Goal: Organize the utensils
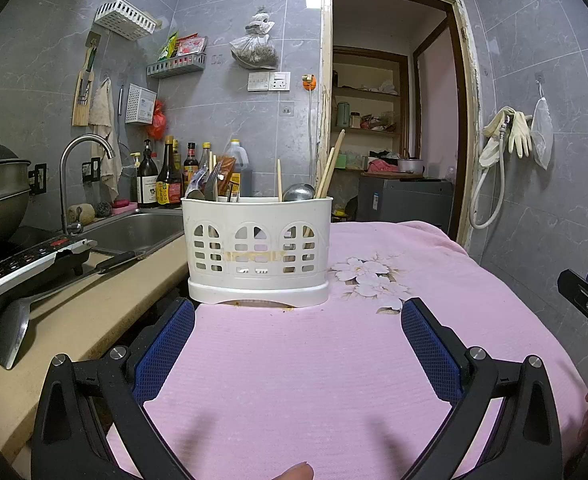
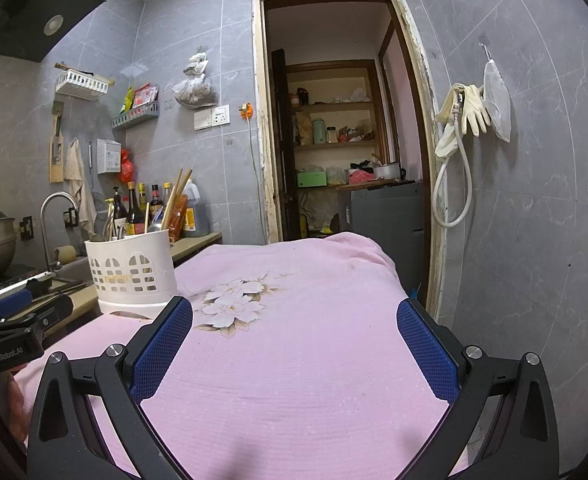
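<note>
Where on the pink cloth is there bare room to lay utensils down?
The pink cloth is bare from the white caddy forward to the left gripper, and rightward past the flower print to the right gripper. Crowded: the caddy itself, and the counter with a spatula.

A home kitchen: sink [image 1: 134, 232], faucet [image 1: 80, 160], sauce bottles [image 1: 166, 178], tiled walls.

Quick count: one white utensil caddy [image 1: 259, 248] with three arched cutout panels across its front, one metal ladle [image 1: 298, 192] inside it, and about four wooden chopsticks [image 1: 331, 170] sticking up. One pink floral cloth [image 1: 334, 360], one sink [image 1: 134, 232], one faucet [image 1: 79, 160], two open grippers.
</note>
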{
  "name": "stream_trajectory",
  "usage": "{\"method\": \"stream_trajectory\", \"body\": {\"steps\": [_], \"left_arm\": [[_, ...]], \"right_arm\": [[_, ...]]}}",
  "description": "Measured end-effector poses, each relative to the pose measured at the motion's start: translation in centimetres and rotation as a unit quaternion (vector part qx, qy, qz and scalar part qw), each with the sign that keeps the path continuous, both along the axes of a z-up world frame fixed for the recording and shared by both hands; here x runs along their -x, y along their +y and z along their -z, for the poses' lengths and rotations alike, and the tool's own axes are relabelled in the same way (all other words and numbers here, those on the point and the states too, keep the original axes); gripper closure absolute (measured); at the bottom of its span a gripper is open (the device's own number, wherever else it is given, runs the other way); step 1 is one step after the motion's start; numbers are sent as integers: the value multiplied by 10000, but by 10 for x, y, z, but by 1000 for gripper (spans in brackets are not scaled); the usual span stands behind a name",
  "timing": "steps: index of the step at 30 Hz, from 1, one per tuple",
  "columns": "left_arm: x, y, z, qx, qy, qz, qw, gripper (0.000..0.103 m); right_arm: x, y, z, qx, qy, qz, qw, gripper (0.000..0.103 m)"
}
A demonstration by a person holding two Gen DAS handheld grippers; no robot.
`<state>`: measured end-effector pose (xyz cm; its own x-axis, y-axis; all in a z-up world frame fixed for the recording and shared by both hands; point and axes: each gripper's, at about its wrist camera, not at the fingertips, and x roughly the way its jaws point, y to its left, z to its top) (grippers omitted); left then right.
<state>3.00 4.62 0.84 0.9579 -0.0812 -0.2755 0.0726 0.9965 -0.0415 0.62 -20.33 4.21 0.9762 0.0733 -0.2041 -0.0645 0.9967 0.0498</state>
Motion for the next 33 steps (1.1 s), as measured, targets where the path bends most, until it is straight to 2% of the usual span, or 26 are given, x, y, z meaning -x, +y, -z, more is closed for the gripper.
{"method": "stream_trajectory", "body": {"steps": [19, 33], "left_arm": [[0, 0, 4, 58, 46, 48, 10000, 2], [2, 4, 0, 176, -94, -228, 9995, 2]], "right_arm": [[1, 1, 1, 1, 18, 8, 10000, 0], [3, 3, 4, 24, 47, -3, 10000, 0]]}}
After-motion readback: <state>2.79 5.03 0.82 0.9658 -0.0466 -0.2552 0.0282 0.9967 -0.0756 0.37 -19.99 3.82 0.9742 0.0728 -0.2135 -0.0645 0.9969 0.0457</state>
